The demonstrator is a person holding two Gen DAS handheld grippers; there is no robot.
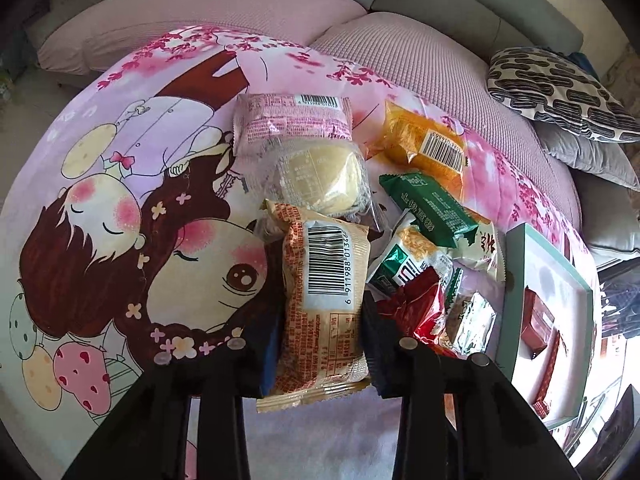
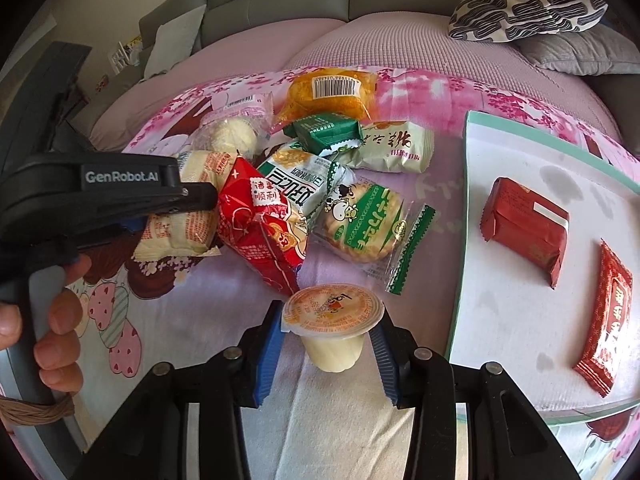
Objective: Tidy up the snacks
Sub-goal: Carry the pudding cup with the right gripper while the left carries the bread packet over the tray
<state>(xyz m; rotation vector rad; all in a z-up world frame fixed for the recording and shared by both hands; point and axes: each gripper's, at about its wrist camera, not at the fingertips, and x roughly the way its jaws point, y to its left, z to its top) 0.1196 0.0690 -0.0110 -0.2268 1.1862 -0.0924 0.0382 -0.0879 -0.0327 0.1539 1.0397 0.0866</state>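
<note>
Left gripper: clamped on the cream packet, black fingers pressed against its long sides; no earlier view to compare.
Cream packet: crinkly plastic pillow pack, orange print, white barcode panel, zigzag end seams; at the 9 o'clock edge of the snack heap in the right wrist view.
Right gripper: clamped on the jelly cup, ribbed blue pads on either side just under its rim.
Jelly cup: small tapered plastic tub, pale yellow filling, round foil lid printed orange; held at 6 o'clock of the heap.
Snack heap: glossy wrappers overlapping on the bed, among them a red foil bag, a green-and-clear round cracker pack, a dark green bar and an orange pack at 12 o'clock.
Bed sheet: soft pink cotton, cartoon children and blossom print.
Tray: flat white rectangle with mint green rim, at 3 o'clock of the heap; carries a red block-shaped pack and a flat red sachet.
Right wrist view only: jelly cup, hand on the left gripper's handle, tray surface in full.
Left wrist view only: barcode face of the cream packet, clear-wrapped round pastry seen close.
</note>
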